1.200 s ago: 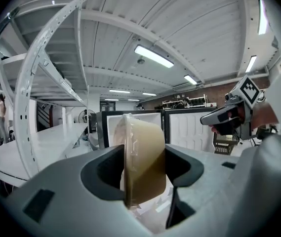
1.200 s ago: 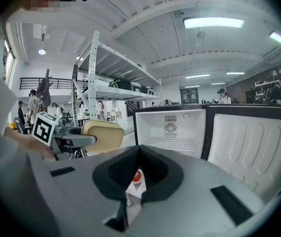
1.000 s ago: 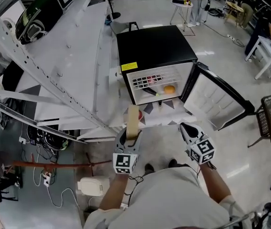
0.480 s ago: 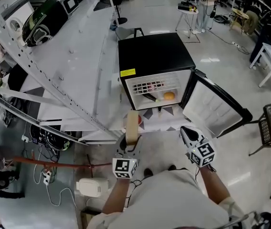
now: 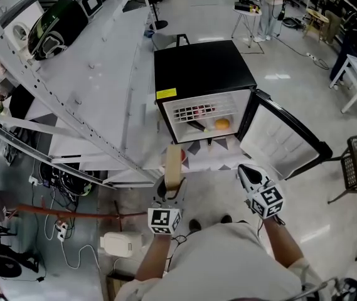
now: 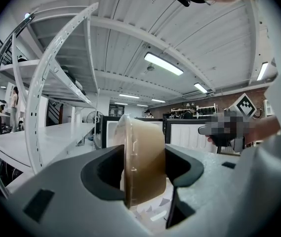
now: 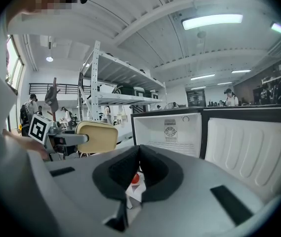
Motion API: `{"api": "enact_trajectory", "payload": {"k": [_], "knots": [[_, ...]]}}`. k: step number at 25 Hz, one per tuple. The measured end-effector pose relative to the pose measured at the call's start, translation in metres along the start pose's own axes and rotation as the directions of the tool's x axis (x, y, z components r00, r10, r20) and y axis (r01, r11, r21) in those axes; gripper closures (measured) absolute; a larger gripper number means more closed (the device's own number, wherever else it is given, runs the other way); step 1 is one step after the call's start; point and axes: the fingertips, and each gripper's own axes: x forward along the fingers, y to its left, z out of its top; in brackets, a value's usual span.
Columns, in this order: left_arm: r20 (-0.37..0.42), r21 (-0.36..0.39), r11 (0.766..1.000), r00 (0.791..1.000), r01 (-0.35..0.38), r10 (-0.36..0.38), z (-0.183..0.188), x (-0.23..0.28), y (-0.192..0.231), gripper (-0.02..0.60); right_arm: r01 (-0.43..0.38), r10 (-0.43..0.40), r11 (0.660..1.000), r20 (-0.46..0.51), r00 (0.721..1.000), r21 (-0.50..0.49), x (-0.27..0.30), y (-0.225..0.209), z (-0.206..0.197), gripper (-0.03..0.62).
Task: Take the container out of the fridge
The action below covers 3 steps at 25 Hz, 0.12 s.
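The left gripper (image 5: 169, 193) is clamping the container (image 5: 174, 163) on edge, just outside the open fridge (image 5: 203, 74), its long axis pointing toward it. The right gripper (image 5: 246, 169) is hanging closed and empty, with floor (image 5: 213, 190) lying between them.

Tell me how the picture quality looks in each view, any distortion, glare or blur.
Head view: wide-angle bend curves the shelf rails; bright glare patches sit on the glossy floor; the fridge is sharp. Left gripper view: fisheye circle with dark corners, the container looms large, a mosaic patch sits at right. Right gripper view: same fisheye, the ceiling light is blown out.
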Motion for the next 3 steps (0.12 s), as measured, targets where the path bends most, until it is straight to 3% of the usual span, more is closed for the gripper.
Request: {"api": "enact_trajectory", "payload": {"k": [3], "knots": [[-0.001,-0.001,1.0,1.0,-0.001,0.001,0.0,0.0014,0.0002,0.35,-0.002,0.002,1.0,0.0,1.0,-0.002,0.0011,-0.0007,0.0006,0.588]]}}
